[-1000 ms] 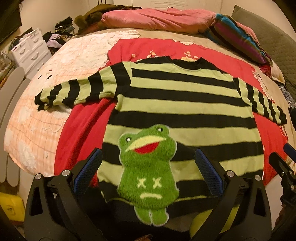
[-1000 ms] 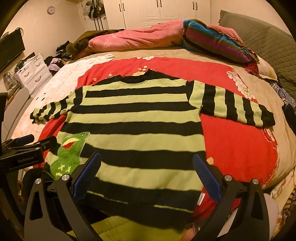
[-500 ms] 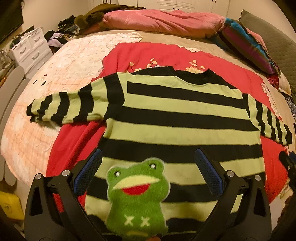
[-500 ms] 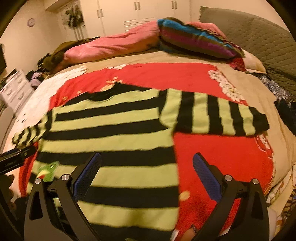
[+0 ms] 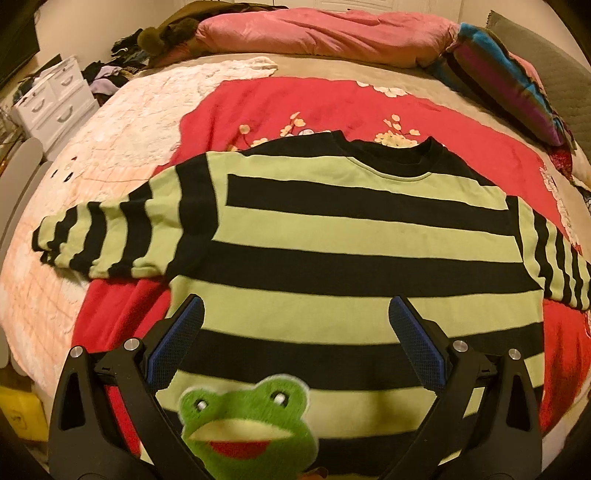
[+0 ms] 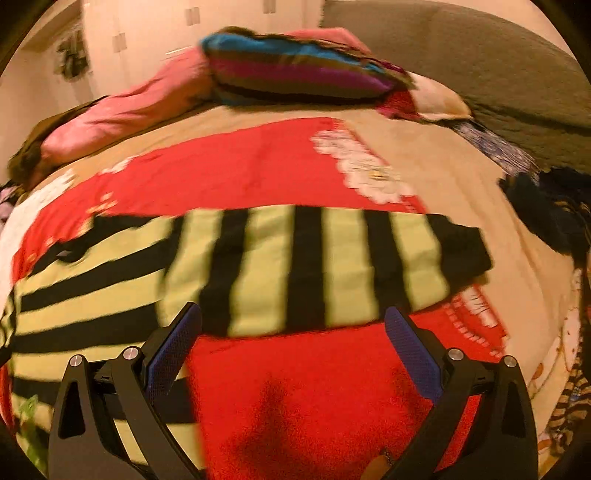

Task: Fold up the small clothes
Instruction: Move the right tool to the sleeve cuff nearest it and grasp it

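1. The striped sweater [image 5: 354, 258] lies flat and face up on the red blanket [image 5: 317, 107], neckline away from me, both sleeves spread out to the sides.
2. Its green frog patch [image 5: 247, 424] sits on the lower front, at the bottom edge of my left camera's view.
3. My left gripper [image 5: 295, 321] hangs over the sweater's lower body with its blue pads [image 5: 177, 343] spread wide, holding nothing.
4. My right gripper [image 6: 293, 325] is also wide apart and empty; it points at the right sleeve [image 6: 325, 269], which stretches sideways across the blanket, its black cuff toward the bed's edge. That view is blurred.
5. Farther off, a pink duvet [image 5: 325, 33] and a striped pillow [image 5: 506, 81] lie along the head of the bed.
6. A white drawer unit [image 5: 51, 103] stands left of the bed.
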`<state>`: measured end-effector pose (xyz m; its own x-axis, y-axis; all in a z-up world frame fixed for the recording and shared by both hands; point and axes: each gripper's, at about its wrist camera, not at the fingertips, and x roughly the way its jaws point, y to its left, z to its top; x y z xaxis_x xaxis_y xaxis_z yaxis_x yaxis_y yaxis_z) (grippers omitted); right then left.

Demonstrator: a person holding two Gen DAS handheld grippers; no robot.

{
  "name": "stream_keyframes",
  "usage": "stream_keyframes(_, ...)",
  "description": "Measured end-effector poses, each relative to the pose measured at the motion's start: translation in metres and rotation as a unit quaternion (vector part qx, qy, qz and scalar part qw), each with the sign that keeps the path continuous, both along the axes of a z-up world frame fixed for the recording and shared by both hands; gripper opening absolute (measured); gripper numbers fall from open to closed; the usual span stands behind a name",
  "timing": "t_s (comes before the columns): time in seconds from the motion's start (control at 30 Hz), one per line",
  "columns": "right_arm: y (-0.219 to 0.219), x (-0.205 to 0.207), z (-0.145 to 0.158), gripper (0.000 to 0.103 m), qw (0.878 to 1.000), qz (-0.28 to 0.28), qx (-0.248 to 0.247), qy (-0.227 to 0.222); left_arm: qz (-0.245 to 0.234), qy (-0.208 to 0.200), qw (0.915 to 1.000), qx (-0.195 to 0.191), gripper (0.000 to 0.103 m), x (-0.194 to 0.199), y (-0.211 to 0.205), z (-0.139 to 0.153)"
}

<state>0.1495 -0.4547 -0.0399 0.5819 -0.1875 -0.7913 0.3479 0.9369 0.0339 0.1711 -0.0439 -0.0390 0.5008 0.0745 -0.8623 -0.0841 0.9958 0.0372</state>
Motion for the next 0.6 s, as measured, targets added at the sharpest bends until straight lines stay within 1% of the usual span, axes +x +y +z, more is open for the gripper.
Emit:
stream_keyframes(0.03,-0.015,0.001,-0.003,0.099,1.000,-0.013,0.011,0.001,-0.001,0.000,1.0000,0.000,0.094,0.004,-0.002,-0.002)
stream_keyframes(0.07,-0.038,0.001,-0.007,0.099,0.999,-0.037,0.030,0.004,-0.001,-0.001,1.0000,0.001,0.094,0.007,-0.004,-0.003)
stream_keyframes(0.13,-0.070,0.001,-0.013,0.099,0.996,-0.076,0.040,0.012,-0.002,0.000,1.0000,0.002,0.094,0.015,-0.007,-0.006)
stream_keyframes(0.2,-0.106,0.002,-0.024,0.099,0.992,-0.115,0.020,0.039,-0.003,0.000,1.0000,0.002,0.094,0.022,-0.010,-0.009)
stream_keyframes(0.27,-0.137,-0.002,-0.031,0.099,0.988,-0.144,0.029,0.037,-0.003,0.001,1.0000,-0.002,0.094,0.029,-0.013,-0.013)
stream_keyframes(0.33,-0.167,-0.006,-0.037,0.099,0.983,-0.178,0.022,0.041,-0.004,0.002,1.0000,-0.006,0.094,0.037,-0.017,-0.017)
stream_keyframes(0.4,-0.187,-0.004,-0.042,0.099,0.981,-0.191,0.016,0.041,-0.006,0.003,1.0000,-0.007,0.094,0.044,-0.022,-0.020)
stream_keyframes(0.47,-0.205,-0.002,-0.049,0.099,0.978,-0.204,0.023,0.044,-0.008,0.004,0.9999,-0.007,0.094,0.048,-0.026,-0.023)
stream_keyframes(0.53,-0.222,0.003,-0.058,0.099,0.976,-0.207,0.050,0.042,-0.014,0.001,0.9999,-0.008,0.094,0.052,-0.030,-0.025)
stream_keyframes(0.6,-0.233,0.008,-0.067,0.099,0.974,-0.207,0.075,0.045,-0.017,-0.003,0.9999,0.001,0.094,0.054,-0.034,-0.029)
